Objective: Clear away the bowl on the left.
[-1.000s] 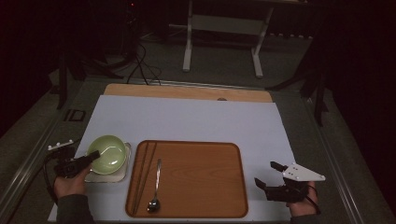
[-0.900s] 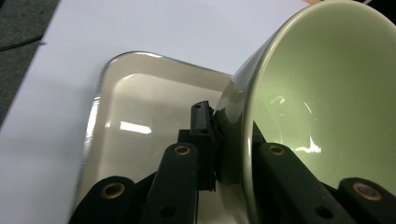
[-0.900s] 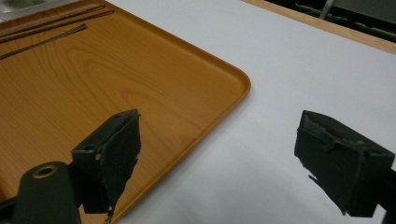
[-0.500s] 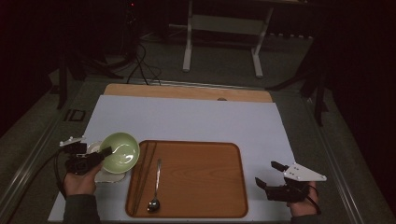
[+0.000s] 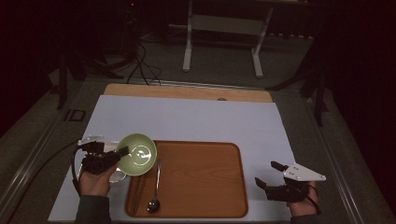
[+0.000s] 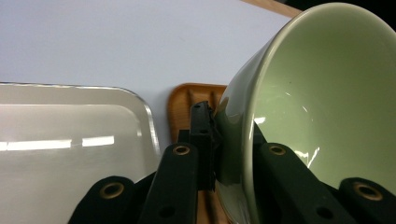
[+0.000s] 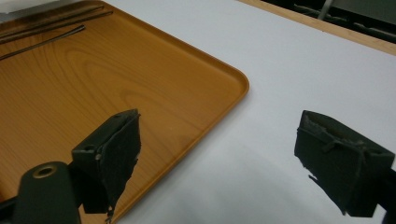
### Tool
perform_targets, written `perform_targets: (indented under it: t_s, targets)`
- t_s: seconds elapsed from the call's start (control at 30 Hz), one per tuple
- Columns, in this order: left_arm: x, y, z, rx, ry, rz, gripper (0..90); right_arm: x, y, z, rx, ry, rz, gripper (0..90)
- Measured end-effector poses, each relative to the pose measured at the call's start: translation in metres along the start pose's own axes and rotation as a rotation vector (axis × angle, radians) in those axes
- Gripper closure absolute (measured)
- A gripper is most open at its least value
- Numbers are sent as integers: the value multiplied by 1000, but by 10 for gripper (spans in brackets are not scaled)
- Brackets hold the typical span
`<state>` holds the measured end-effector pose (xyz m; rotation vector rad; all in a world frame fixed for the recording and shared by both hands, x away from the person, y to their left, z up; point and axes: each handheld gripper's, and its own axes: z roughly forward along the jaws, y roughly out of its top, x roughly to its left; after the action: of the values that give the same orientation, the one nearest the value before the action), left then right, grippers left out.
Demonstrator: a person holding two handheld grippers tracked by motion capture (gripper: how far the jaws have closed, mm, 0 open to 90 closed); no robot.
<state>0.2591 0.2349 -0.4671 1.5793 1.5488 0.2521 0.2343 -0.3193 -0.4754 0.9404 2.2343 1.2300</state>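
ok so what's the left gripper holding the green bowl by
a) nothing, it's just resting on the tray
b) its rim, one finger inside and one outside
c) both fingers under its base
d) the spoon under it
b: in the left gripper view the left gripper clamps the green bowl wall, one finger inside and one outside.

I count one green bowl [image 5: 137, 154], one wooden tray [image 5: 201, 182], one spoon [image 5: 154, 201] and one pair of chopsticks [image 5: 138, 193] lying on it. There is one white tray [image 6: 65, 149] too. I hold two grippers: left [image 5: 122, 151], right [image 5: 267, 173].
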Motion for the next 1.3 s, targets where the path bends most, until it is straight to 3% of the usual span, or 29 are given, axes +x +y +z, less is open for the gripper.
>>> perform_targets:
  t_s: [0.73, 0.87, 1.3]
  targets:
    - [-55, -24, 47, 140, -65, 116, 821, 0, 0, -1, -3, -4, -3, 143]
    - [-62, -29, 54, 167, -73, 134, 812, 0, 0, -1, -3, -3, -4, 143]
    - [-70, -42, 74, 229, -82, 133, 808, -1, 0, -1, -5, -2, -3, 144]
